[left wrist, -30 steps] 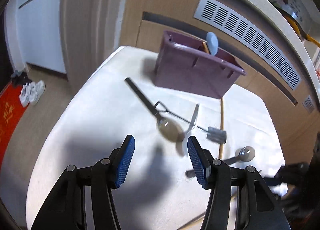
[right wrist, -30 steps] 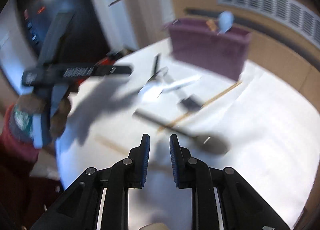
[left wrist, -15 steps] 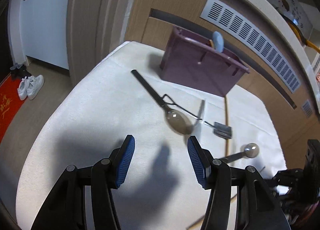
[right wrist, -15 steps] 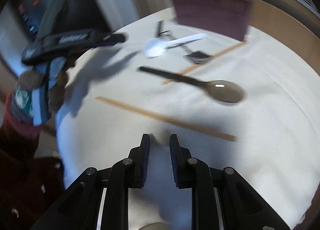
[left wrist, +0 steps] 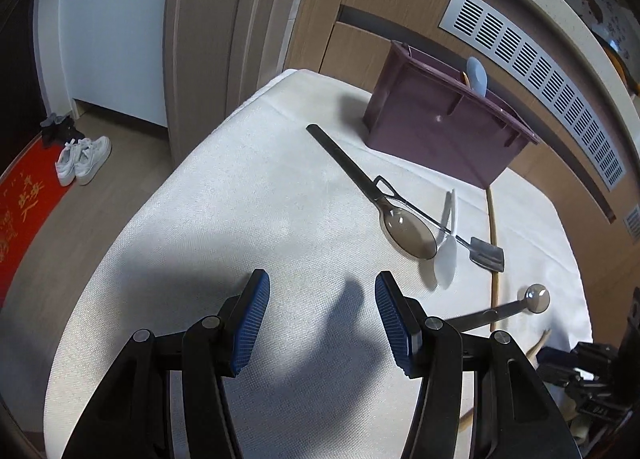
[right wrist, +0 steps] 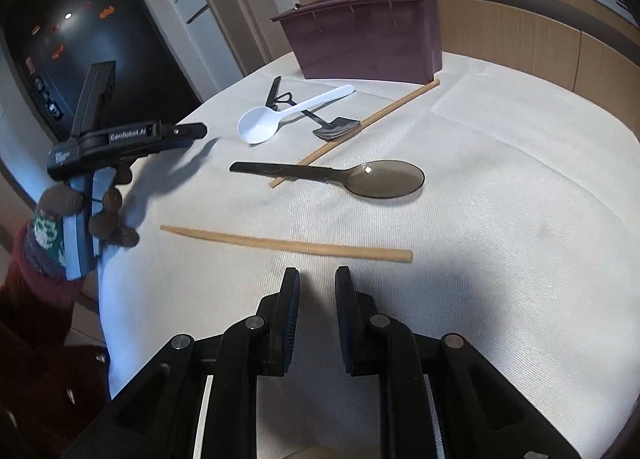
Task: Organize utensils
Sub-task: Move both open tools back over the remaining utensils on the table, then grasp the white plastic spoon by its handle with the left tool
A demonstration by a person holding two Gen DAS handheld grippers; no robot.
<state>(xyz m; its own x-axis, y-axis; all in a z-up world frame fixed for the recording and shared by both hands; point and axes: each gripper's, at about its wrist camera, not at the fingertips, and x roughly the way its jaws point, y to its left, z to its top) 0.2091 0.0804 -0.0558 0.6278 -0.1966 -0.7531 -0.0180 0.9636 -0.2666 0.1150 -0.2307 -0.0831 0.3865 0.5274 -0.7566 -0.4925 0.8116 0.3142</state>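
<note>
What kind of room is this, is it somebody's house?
Probably a home, maybe near the front door. White sneakers sit on the floor beside a red mat. A table with a white cloth holds loose spoons and chopsticks, with a purple utensil bin against a wood-panelled wall.

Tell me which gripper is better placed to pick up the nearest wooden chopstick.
Right, probably. The right gripper sits just short of that chopstick, jaws narrowly apart. The left gripper is open over bare cloth.

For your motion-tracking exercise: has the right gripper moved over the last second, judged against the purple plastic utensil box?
Yes. The right gripper has drawn back toward the near table edge: the purple plastic utensil box now sits higher and farther away in its view.
</note>
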